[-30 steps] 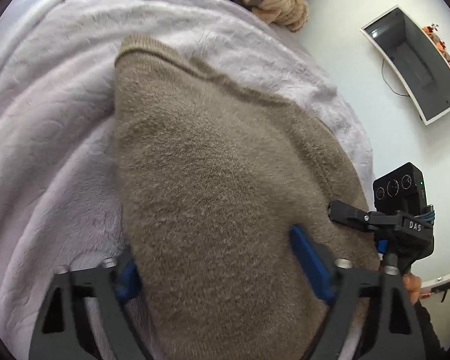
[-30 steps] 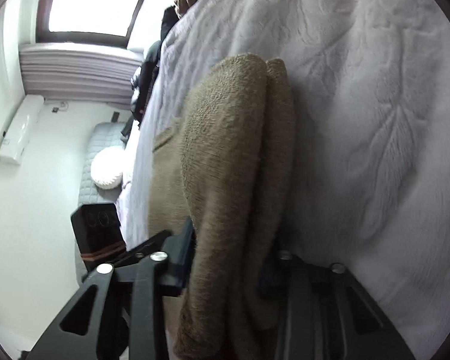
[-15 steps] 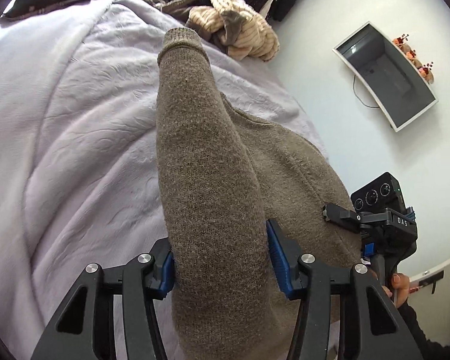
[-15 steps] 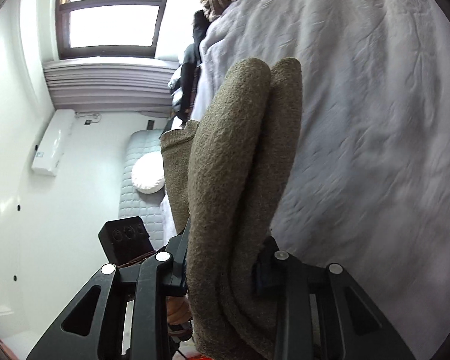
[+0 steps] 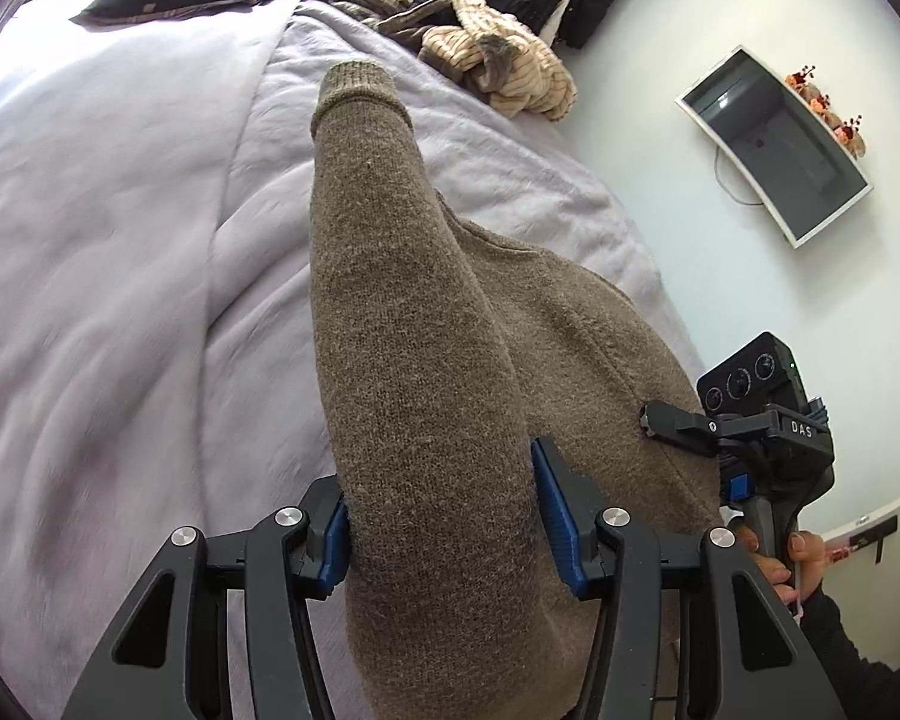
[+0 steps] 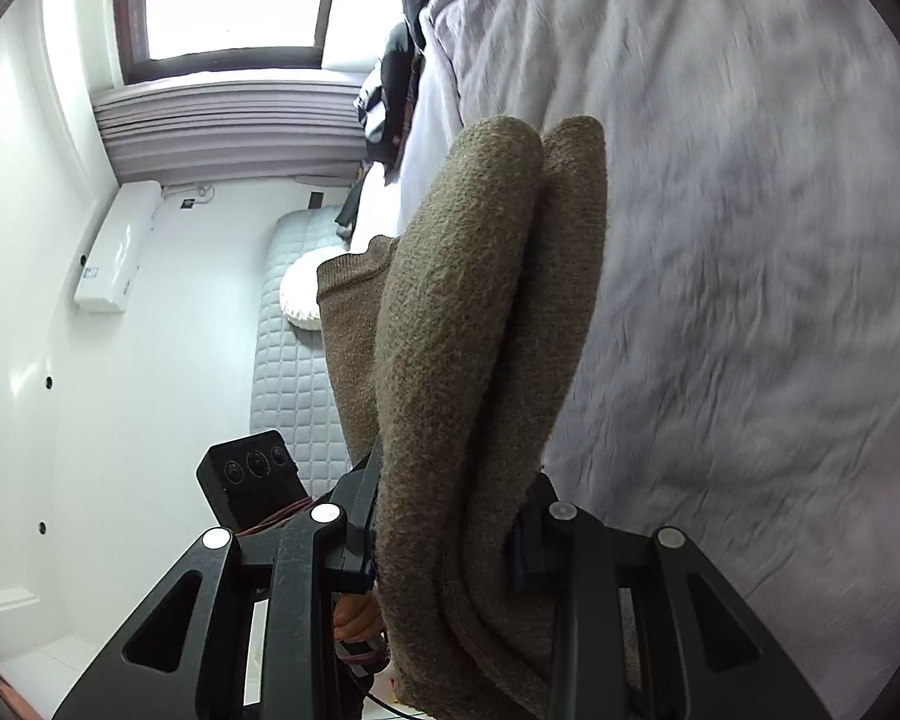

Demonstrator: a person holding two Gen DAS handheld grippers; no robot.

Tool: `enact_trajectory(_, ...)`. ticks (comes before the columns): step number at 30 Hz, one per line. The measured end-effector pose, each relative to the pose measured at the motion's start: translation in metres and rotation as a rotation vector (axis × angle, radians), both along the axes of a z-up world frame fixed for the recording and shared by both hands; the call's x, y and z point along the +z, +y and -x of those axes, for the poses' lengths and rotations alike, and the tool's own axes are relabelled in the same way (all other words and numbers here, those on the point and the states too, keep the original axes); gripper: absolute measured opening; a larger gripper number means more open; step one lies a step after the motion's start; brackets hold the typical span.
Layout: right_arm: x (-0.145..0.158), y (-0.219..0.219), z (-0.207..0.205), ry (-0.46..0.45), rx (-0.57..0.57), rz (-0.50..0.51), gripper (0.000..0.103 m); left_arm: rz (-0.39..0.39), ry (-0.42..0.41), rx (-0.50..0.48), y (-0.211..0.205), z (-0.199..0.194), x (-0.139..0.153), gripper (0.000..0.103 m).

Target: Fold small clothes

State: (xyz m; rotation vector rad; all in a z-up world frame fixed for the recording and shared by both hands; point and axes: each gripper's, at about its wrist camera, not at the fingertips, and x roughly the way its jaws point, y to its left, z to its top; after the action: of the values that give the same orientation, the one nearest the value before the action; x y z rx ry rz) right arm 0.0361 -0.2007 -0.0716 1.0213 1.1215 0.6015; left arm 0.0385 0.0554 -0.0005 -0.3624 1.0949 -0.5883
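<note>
Left wrist: brown sweater point(image 5: 426, 360) clamped between left claw point(image 5: 444, 522) pads.

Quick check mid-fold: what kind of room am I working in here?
Most likely a bedroom: a bed under a pale lilac blanket, loose clothes piled at its far edge, and a window with a wall air conditioner below it.
</note>
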Motion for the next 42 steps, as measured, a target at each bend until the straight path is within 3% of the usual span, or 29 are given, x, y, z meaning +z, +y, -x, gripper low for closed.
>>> enact_trajectory(5,-0.022,0.02,-0.007,0.035,0.006,0.065,0.034,-0.01,0.056,0.03,0.015,0.017,-0.031,0.054)
enact_trajectory(11,-0.042,0.011,-0.009,0.063,-0.037,0.206,0.036,-0.061,0.099,0.109,0.031,0.026,-0.065,0.057)
enact_trajectory(15,-0.031,0.0,-0.003,0.053,-0.043,0.416,0.047,-0.131,0.031,0.176,0.047,0.036,-0.058,0.079)
enact_trajectory(19,-0.017,-0.014,0.004,0.013,-0.084,0.558,0.048,-0.236,-0.021,0.231,0.059,0.039,-0.05,0.079)
enact_trajectory(21,-0.014,-0.018,0.005,0.007,-0.106,0.575,0.047,-0.251,-0.024,0.244,0.065,0.043,-0.05,0.079)
enact_trajectory(25,0.001,-0.017,0.018,-0.027,-0.125,0.62,0.033,-0.282,-0.044,0.247,0.062,0.051,-0.047,0.079)
enact_trajectory(31,0.031,0.01,0.04,-0.132,-0.065,0.687,0.031,-0.342,-0.087,0.205,0.041,0.069,-0.038,0.079)
enact_trajectory(35,0.03,0.025,0.053,-0.115,-0.001,0.743,0.032,-0.336,-0.092,0.19,0.032,0.079,-0.037,0.079)
enact_trajectory(37,0.023,0.021,0.059,-0.076,-0.005,0.722,0.047,-0.326,-0.087,0.194,0.03,0.083,-0.037,0.079)
enact_trajectory(38,0.018,0.02,0.059,-0.058,-0.007,0.688,0.049,-0.322,-0.085,0.195,0.03,0.085,-0.037,0.079)
enact_trajectory(41,0.006,0.016,0.066,-0.024,0.004,0.615,0.048,-0.313,-0.083,0.194,0.028,0.089,-0.037,0.079)
enact_trajectory(42,0.005,0.019,0.067,-0.032,0.013,0.62,0.037,-0.316,-0.084,0.191,0.026,0.091,-0.037,0.079)
